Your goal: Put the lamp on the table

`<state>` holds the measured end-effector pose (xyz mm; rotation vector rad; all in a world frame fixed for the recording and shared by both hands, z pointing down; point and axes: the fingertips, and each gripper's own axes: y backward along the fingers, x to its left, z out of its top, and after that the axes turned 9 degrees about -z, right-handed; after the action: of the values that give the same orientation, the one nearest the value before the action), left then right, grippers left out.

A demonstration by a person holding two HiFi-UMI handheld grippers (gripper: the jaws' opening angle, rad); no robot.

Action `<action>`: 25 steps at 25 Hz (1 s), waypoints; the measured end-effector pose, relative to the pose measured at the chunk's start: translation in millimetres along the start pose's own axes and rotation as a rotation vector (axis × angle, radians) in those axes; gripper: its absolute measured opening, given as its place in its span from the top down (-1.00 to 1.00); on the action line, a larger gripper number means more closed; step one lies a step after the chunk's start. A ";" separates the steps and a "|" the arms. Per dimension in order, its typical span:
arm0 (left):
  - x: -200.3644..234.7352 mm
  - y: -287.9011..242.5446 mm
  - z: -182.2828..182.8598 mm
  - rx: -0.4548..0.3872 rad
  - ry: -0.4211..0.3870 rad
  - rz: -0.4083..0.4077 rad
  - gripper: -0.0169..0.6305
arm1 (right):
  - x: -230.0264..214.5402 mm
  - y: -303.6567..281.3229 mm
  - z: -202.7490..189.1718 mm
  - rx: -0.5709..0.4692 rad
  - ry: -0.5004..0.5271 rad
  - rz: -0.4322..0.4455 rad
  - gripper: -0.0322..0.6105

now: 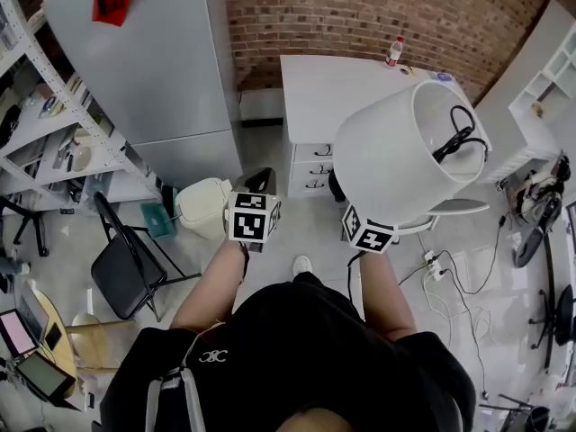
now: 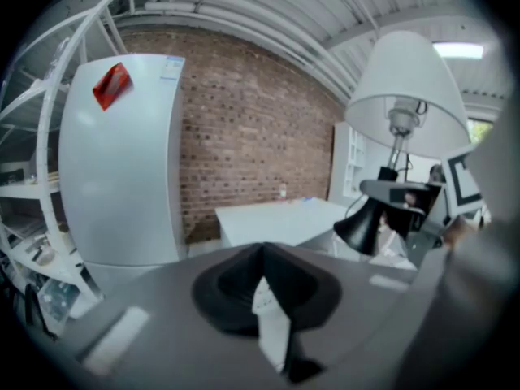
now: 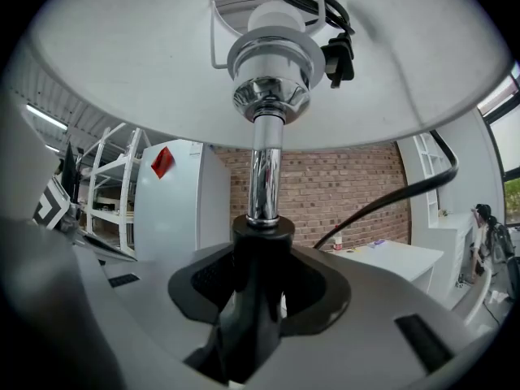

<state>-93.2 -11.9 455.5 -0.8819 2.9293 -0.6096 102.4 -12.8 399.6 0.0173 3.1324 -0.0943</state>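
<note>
The lamp has a white drum shade, with its black cord coiled inside the top. My right gripper holds it up in the air, tilted toward the white table, which lies ahead and below. In the right gripper view the jaws are shut on the lamp's black neck, just under the chrome stem. My left gripper hangs to the left of the lamp, shut and holding nothing. From the left gripper view, the shade shows at the upper right.
A tall grey cabinet with a red sticker stands left of the table. A bottle sits at the table's far edge, and drawers sit under it. A black folding chair, a white bin and floor cables lie nearby.
</note>
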 end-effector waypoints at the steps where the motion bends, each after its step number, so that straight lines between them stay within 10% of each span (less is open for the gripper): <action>1: 2.0 -9.1 7.2 -0.001 -0.002 0.001 0.95 | -3.8 -11.5 2.5 0.000 0.003 0.003 0.49; 25: 10.1 -175.6 58.0 0.075 0.000 0.056 0.95 | -78.4 -182.5 -5.5 0.034 0.021 0.121 0.49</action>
<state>-1.6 -172.3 468.4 -0.7899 2.8982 -0.7106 178.7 -195.5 416.7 0.2093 3.1415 -0.1474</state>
